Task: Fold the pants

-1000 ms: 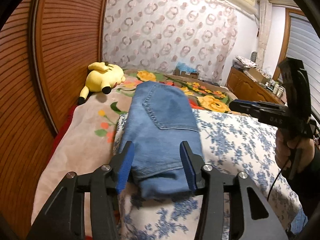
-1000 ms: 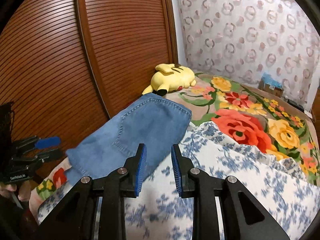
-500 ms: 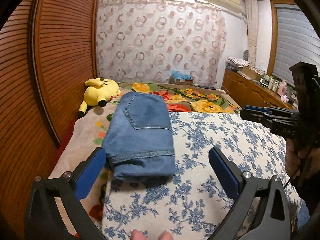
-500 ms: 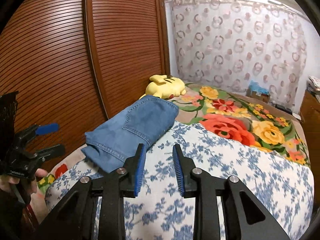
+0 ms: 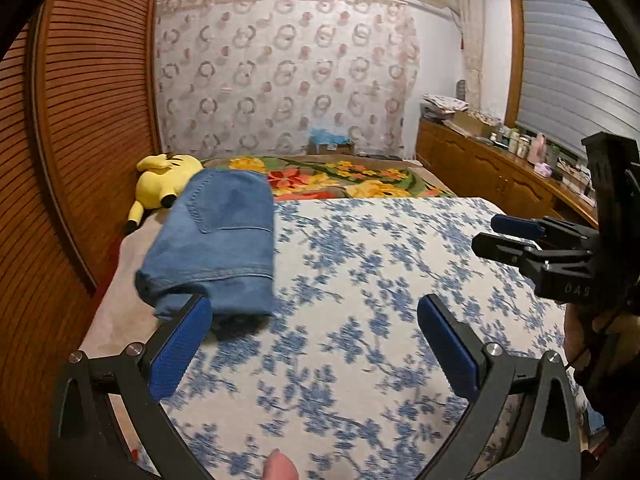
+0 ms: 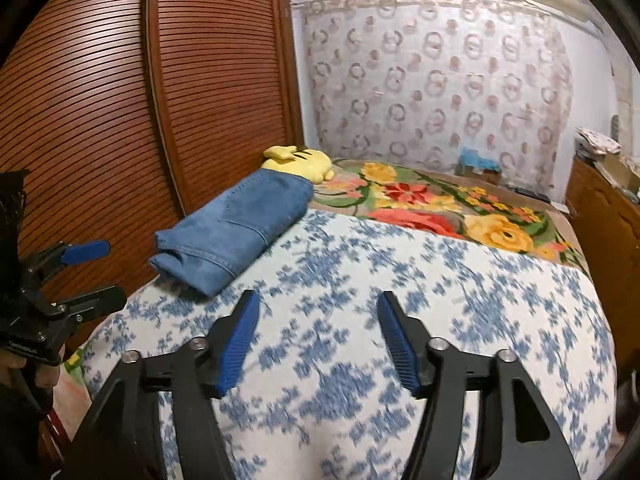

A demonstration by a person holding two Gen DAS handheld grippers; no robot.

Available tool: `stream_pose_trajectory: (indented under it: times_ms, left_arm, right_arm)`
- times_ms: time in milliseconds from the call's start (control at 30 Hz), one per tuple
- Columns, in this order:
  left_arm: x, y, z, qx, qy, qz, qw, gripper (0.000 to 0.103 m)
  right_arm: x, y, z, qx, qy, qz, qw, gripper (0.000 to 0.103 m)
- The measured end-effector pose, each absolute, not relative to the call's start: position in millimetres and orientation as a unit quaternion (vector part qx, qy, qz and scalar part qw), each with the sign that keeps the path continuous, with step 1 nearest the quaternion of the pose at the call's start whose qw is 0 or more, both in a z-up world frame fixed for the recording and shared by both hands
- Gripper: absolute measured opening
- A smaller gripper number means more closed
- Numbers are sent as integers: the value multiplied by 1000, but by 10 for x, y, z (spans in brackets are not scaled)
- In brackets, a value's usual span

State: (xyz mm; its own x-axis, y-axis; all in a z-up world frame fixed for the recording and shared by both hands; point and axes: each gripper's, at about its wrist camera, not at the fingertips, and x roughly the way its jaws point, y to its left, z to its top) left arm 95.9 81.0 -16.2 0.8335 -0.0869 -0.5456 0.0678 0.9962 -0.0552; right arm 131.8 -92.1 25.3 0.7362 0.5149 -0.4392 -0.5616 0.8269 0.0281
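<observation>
Folded blue jeans [image 5: 218, 240] lie as a neat stack at the left edge of the bed, back pocket up; the right wrist view shows the jeans [image 6: 236, 228] at centre left. My left gripper [image 5: 312, 316] stands wide open above the blue-flowered quilt [image 5: 380, 280], just short of the stack's near end, nothing between its fingers. My right gripper [image 6: 316, 312] hovers over the quilt [image 6: 400, 280] to the right of the jeans; its jaws are opening and hold nothing. Each gripper shows in the other's view: the right gripper [image 5: 508, 236], the left gripper [image 6: 88, 270].
A yellow plush toy [image 5: 166, 178] lies behind the jeans by the wooden slatted wardrobe [image 5: 80, 120]. A bright floral blanket [image 5: 344, 178] covers the far bed. A wooden sideboard [image 5: 500, 176] with bottles runs along the right wall. A fingertip [image 5: 280, 468] shows at the bottom.
Both grippers have pulled back from the jeans, which now lie farther off. The left jaws, earlier around the stack's near end, spread wide and let go. The right jaws widened.
</observation>
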Motion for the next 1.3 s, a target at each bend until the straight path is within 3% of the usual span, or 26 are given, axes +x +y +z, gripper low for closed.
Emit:
stream_pose_trajectory:
  times_ms: [167, 600, 1300]
  left_arm:
    - [907, 660, -194, -19, 292, -43, 955, 103]
    - [839, 240, -111, -8, 285, -49, 957, 103]
    - [607, 89, 540, -7, 230, -45, 972, 103]
  right_arm:
    - [1096, -1135, 259, -40, 221, 260, 939, 75]
    - [637, -1530, 340, -13, 213, 208, 955, 75]
    - [96, -1811, 745, -3, 143, 181, 973, 77]
